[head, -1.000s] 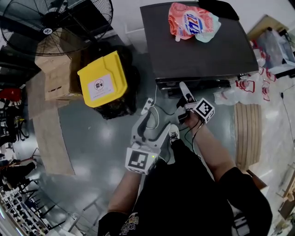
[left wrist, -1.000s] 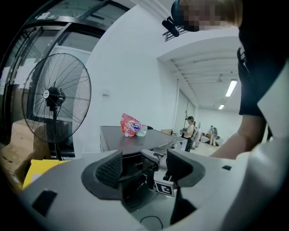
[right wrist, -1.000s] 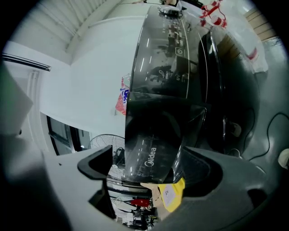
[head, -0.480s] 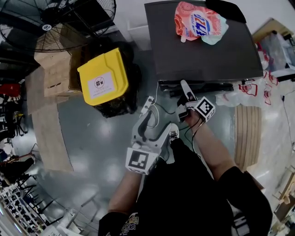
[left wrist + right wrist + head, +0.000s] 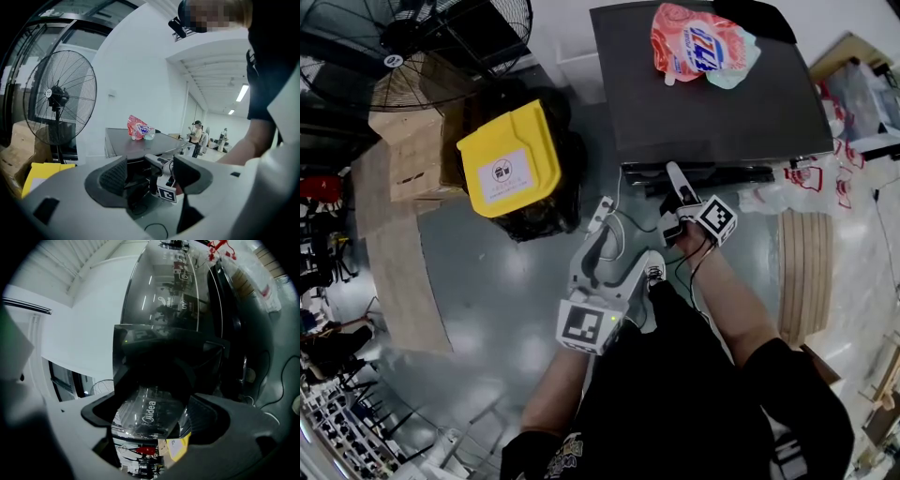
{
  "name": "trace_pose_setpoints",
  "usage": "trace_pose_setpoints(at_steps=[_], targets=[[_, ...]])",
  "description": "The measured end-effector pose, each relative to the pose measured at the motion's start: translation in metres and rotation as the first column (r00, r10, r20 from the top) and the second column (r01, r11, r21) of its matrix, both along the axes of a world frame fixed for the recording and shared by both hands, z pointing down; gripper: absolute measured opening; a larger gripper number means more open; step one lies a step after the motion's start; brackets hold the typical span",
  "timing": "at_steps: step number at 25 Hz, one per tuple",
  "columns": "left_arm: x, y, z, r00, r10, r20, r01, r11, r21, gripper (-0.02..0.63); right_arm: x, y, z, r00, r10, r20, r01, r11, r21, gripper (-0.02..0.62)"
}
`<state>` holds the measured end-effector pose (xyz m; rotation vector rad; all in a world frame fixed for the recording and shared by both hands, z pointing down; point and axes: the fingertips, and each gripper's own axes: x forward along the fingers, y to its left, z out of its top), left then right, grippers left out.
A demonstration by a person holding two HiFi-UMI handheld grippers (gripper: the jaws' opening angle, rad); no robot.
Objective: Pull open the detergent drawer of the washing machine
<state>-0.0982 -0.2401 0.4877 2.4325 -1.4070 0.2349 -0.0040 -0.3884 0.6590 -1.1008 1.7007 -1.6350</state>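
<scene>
Right now the right gripper (image 5: pixel 152 420) is up at the top front edge of the washer (image 5: pixel 712 94), its jaws pressed against either side of the drawer (image 5: pixel 154 399). The drawer's glossy front carries the print "Midea" and fills the gap between the pads. From the head view, this gripper reaches out from the person's right arm to the dark strip under the washer's lid; how far the drawer stands out cannot be made out.

Meanwhile the left gripper (image 5: pixel 150 176) hangs lower and nearer the person, well apart from the washer. Its jaws are spread with nothing between them, and through the gap the other gripper's marker cube shows farther off.

A red and white pouch (image 5: pixel 701 45) lies on the washer's dark top, near the back. A yellow bin (image 5: pixel 508 161) sits on the floor to the washer's left, and a black fan (image 5: pixel 412 47) stands beyond it.
</scene>
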Motion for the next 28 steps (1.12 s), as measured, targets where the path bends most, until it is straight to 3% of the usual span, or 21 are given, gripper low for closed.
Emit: trace_pose_setpoints(at_steps=[16,28], targets=[[0.002,0.032,0.000,0.999,0.036,-0.002,-0.036,0.999,0.003,0.282,0.007,0.036,-0.001,1.000,0.021,0.001,-0.021,1.000,-0.004,0.466],[0.013,0.074,-0.006,0.994,0.110,0.000,-0.110,0.994,-0.008,0.282,0.021,0.093,0.000,0.998,0.055,0.009,-0.055,0.998,-0.001,0.466]])
